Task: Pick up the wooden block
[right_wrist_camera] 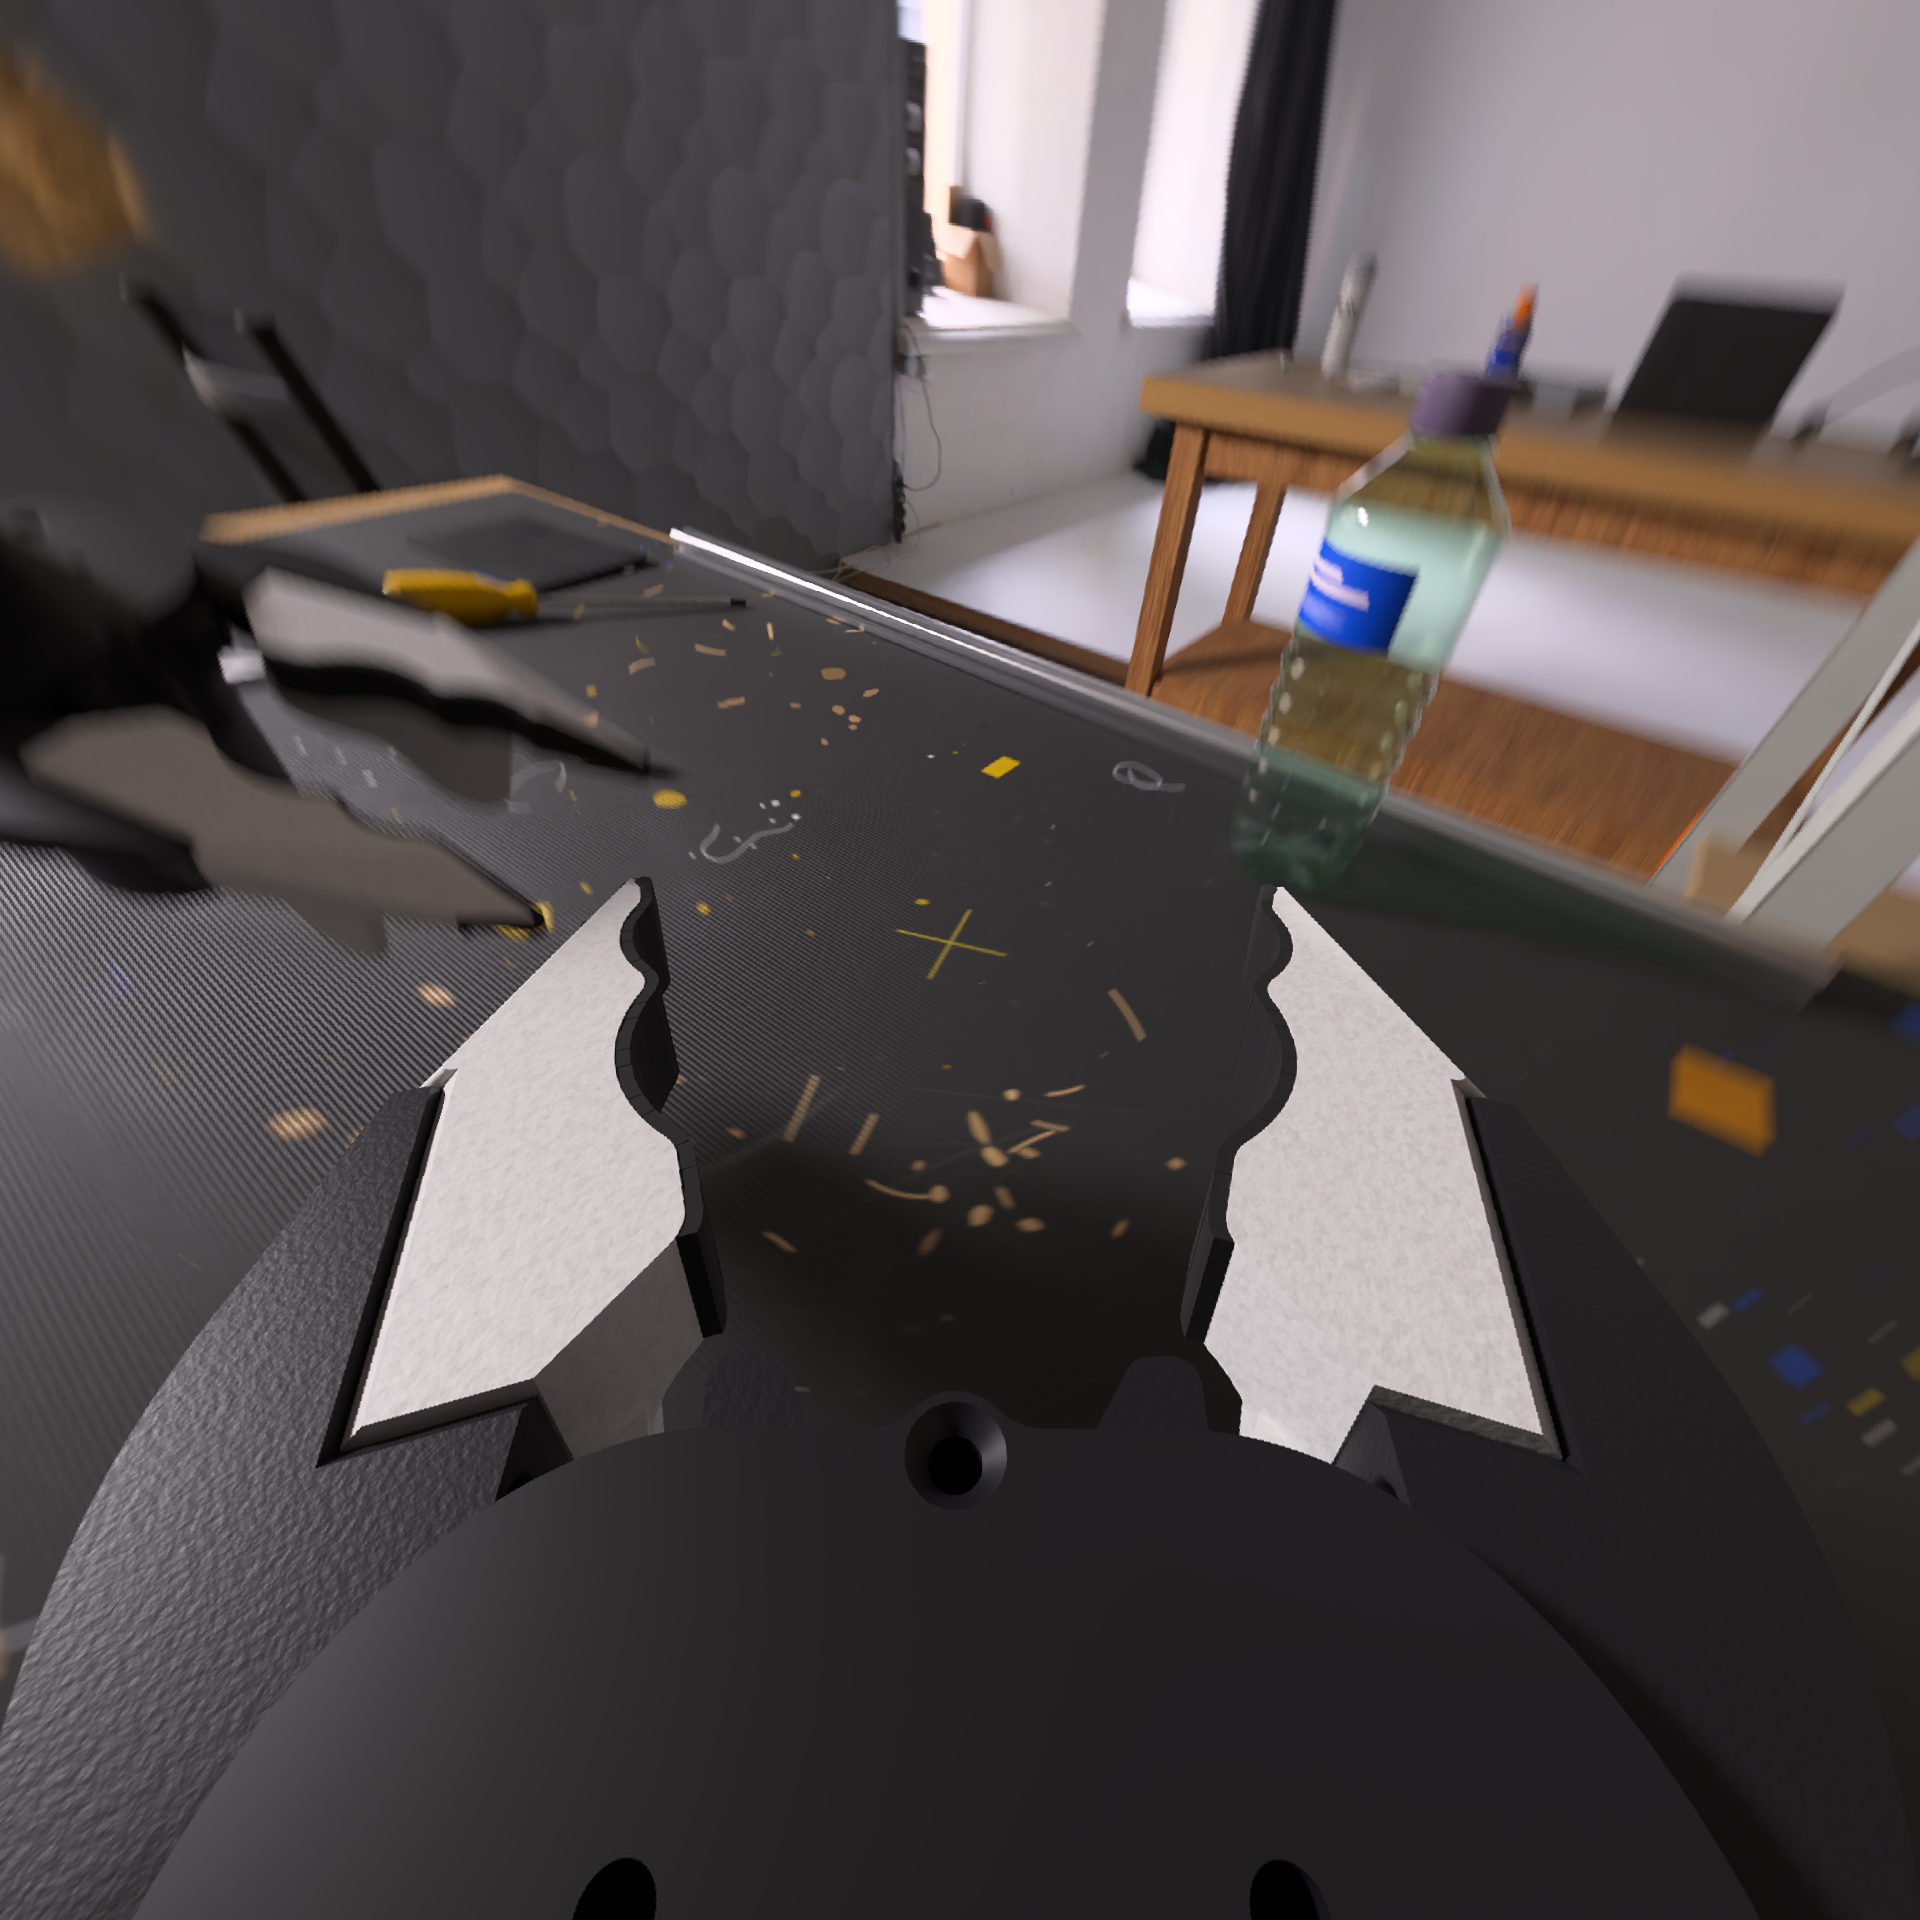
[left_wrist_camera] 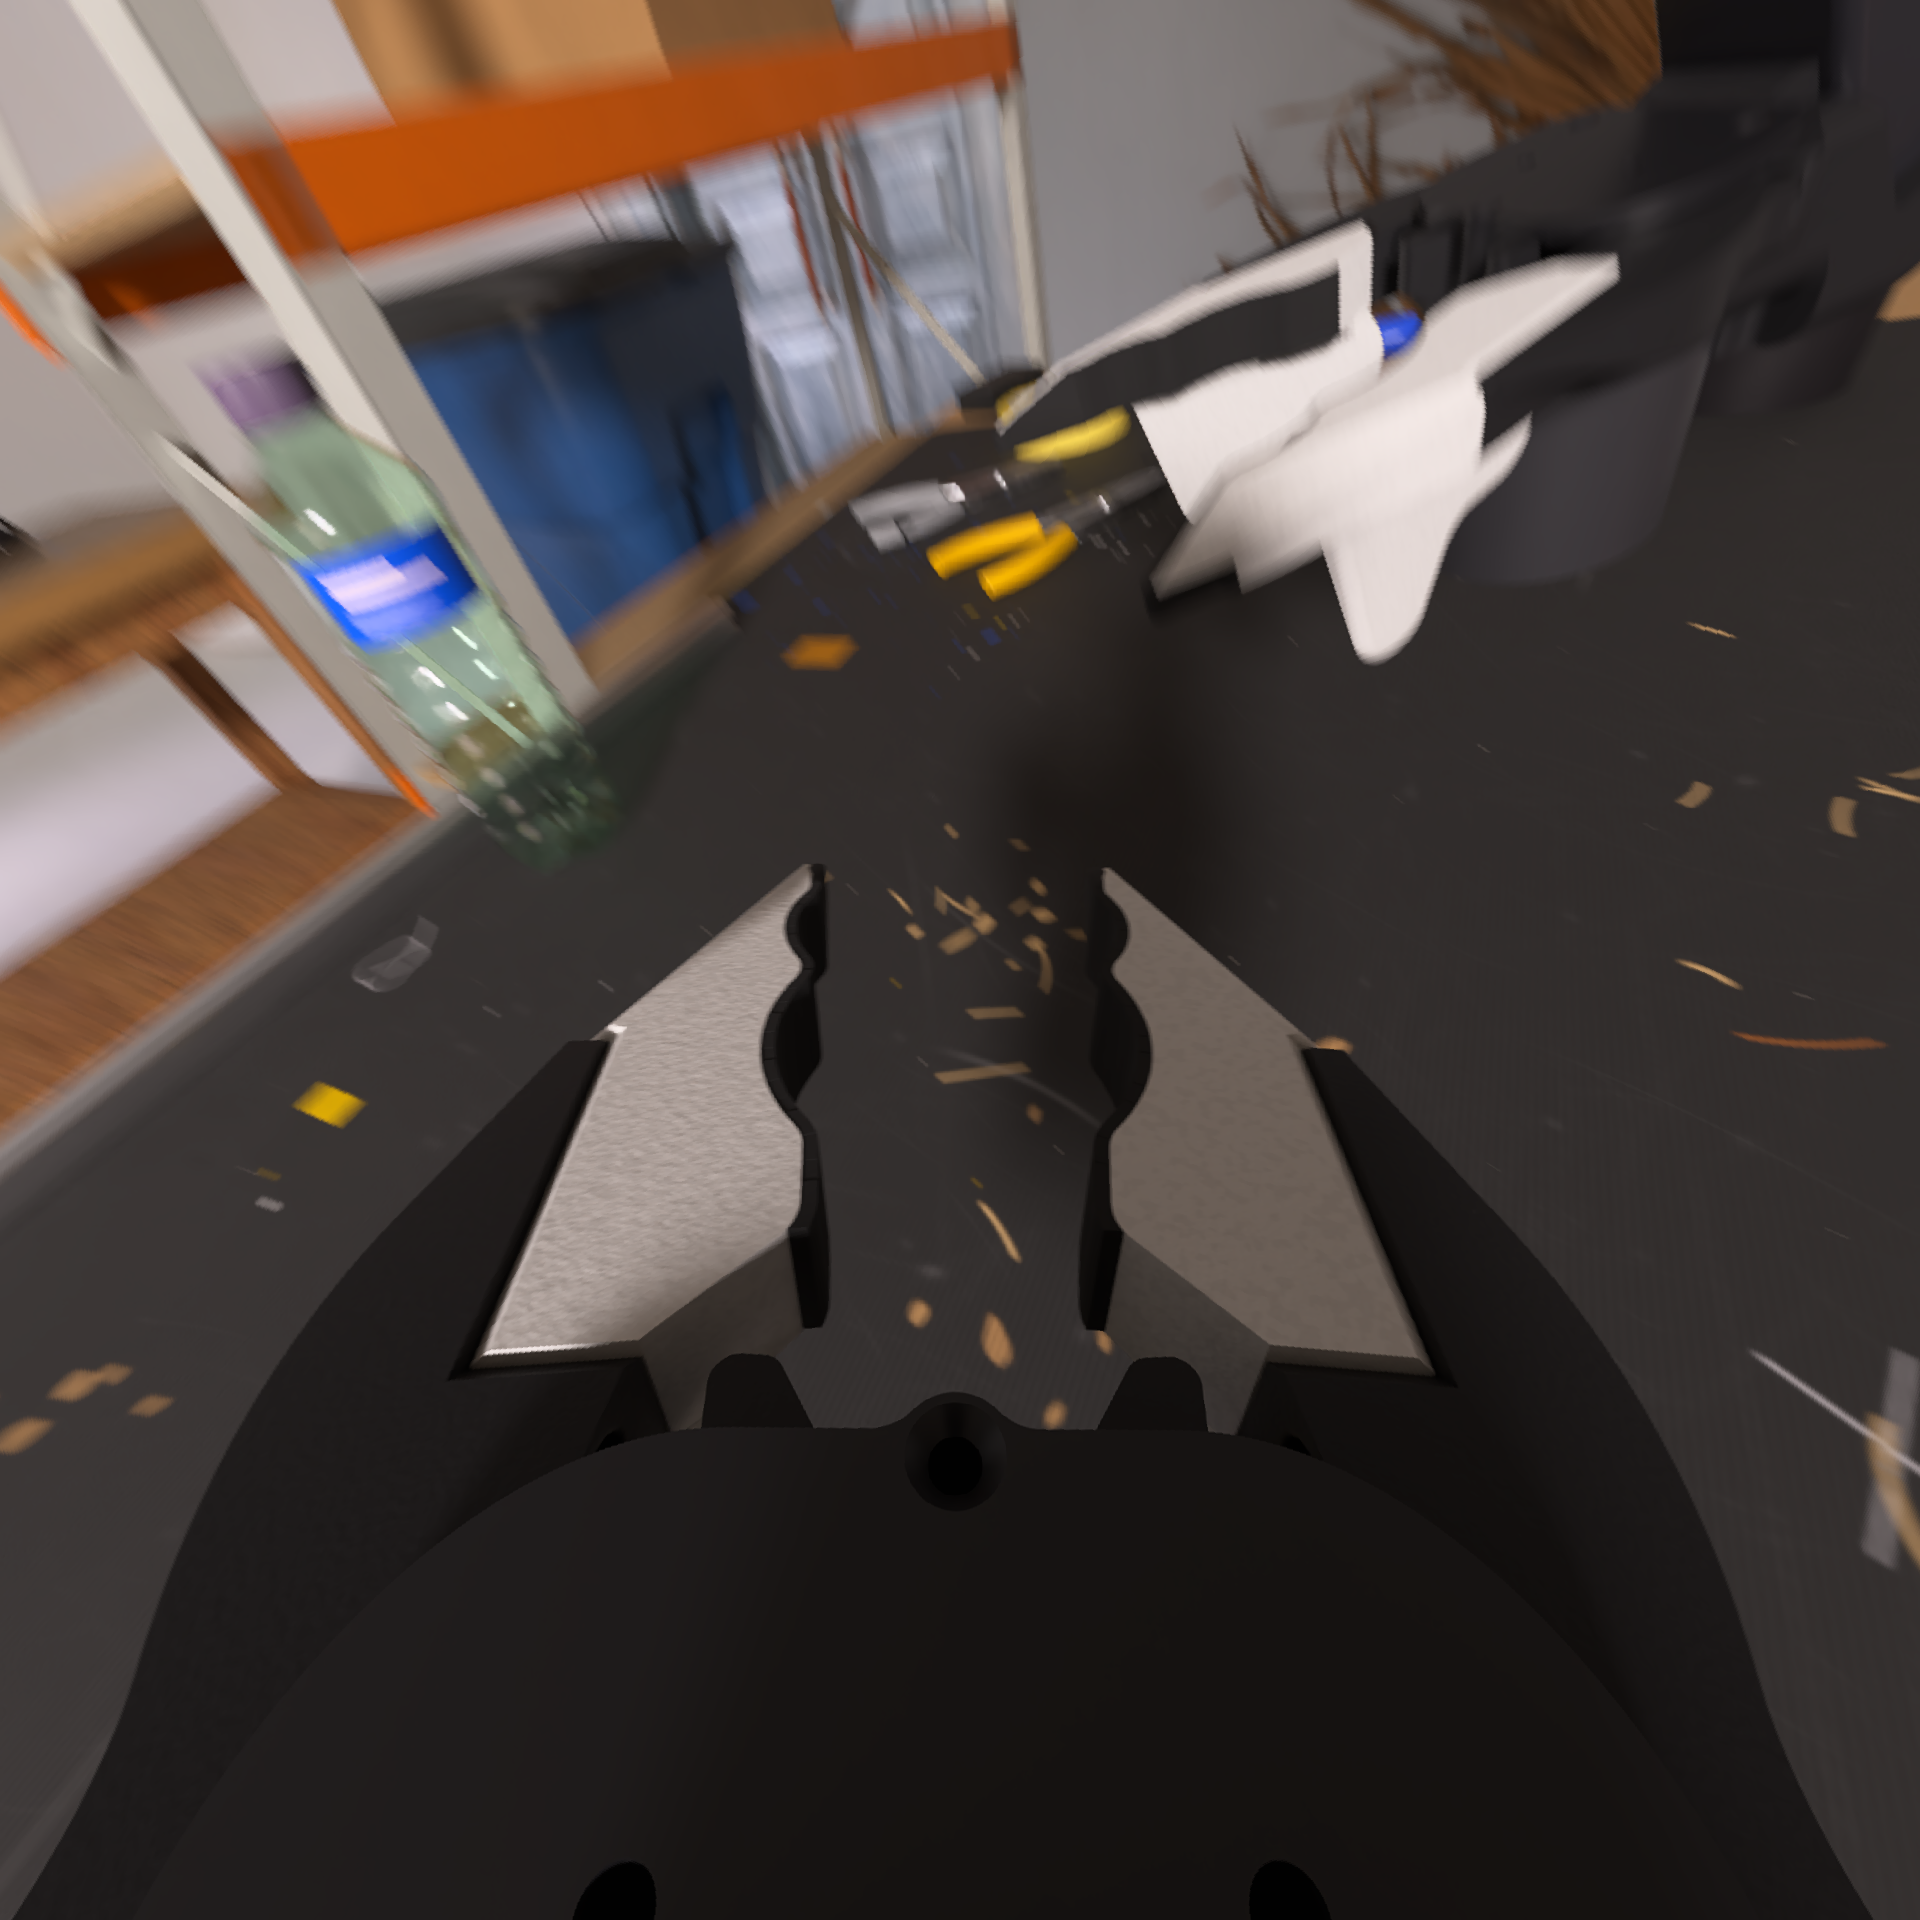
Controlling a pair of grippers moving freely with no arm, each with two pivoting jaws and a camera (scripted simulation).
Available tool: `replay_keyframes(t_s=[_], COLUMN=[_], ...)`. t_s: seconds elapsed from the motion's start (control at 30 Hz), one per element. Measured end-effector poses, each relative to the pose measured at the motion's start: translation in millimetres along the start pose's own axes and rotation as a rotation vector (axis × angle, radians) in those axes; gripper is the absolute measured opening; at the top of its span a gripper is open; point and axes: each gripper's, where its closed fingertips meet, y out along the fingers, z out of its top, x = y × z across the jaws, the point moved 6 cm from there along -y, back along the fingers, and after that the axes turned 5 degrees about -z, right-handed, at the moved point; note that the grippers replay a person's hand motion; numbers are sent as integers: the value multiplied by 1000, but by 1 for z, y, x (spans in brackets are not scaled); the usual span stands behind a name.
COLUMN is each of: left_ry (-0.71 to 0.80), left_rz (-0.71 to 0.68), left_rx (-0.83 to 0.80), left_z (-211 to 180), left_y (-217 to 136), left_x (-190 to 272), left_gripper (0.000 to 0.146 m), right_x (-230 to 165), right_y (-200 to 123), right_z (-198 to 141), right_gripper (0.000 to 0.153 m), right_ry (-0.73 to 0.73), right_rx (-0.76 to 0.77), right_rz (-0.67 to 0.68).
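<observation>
Keep left gripper (left_wrist_camera: 961, 878) part-open and empty, right gripper (right_wrist_camera: 956, 891) spread wide and empty, and scan the dark worktop (right_wrist_camera: 935, 831) beyond the bottle (right_wrist_camera: 1361, 644) for the wooden block, visible in neither view, before committing to any closing.

The left gripper (left_wrist_camera: 961, 883) hovers low over the surface, jaws parted by a narrow gap with nothing between them. The right gripper (right_wrist_camera: 956, 899), at its one o'clock, spreads its jaws wide, also empty.

dark speckled table (right_wrist_camera: 935, 831) carries bottle (right_wrist_camera: 1361, 644), yellow-handled screwdriver (right_wrist_camera: 462, 595), pliers (left_wrist_camera: 997, 551).
</observation>
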Motion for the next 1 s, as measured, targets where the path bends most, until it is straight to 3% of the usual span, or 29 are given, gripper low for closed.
replay_keyframes(t_s=[0.07,0.13,0.23,0.33,0.4,0.43,0.47,0.5,0.53,0.6,0.63,0.73,0.8,0.9,1.0], left_ry=[90,145,123,89,133,167,188,186,156,83,63,-24,-104,-188,-218], left_rz=[91,178,231,188,194,228,271,304,319,323,337,366,378,377,249], left_rx=[109,209,278,271,284,308,341,366,366,273,205,-42,-214,-465,-514], left_z=[8,16,25,32,39,43,47,51,53,53,52,48,41,25,12], left_y=[-6,-14,-24,-31,-42,-52,-63,-74,-86,-109,-123,-165,-189,-210,-206], left_x=[-3,-6,-10,-10,-5,-2,3,8,13,18,19,10,-5,-35,-62], left_gripper=[69,85,105,115,107,84,51,17,0,0,0,7,22,55,62], right_x=[-6,-12,-11,-3,1,1,1,1,1,-3,-7,-10,-8,-6,-6], right_y=[-2,-8,-23,-28,-29,-31,-33,-35,-37,-40,-40,-36,-34,-31,-29], right_z=[-4,-8,-5,-10,-15,-17,-19,-21,-23,-27,-29,-34,-36,-38,-39], right_gripper=[110,102,85,82,83,83,81,72,51,3,0,0,0,9,13], right_ry=[-182,-250,-285,-178,-93,-69,-62,-73,-101,-128,-114,-28,-27,-82,-191], right_rx=[65,199,342,390,393,402,416,428,426,362,302,221,237,290,322], right_rz=[2,-37,-74,-67,-41,-36,-42,-49,-54,-45,24,157,135,94,48])
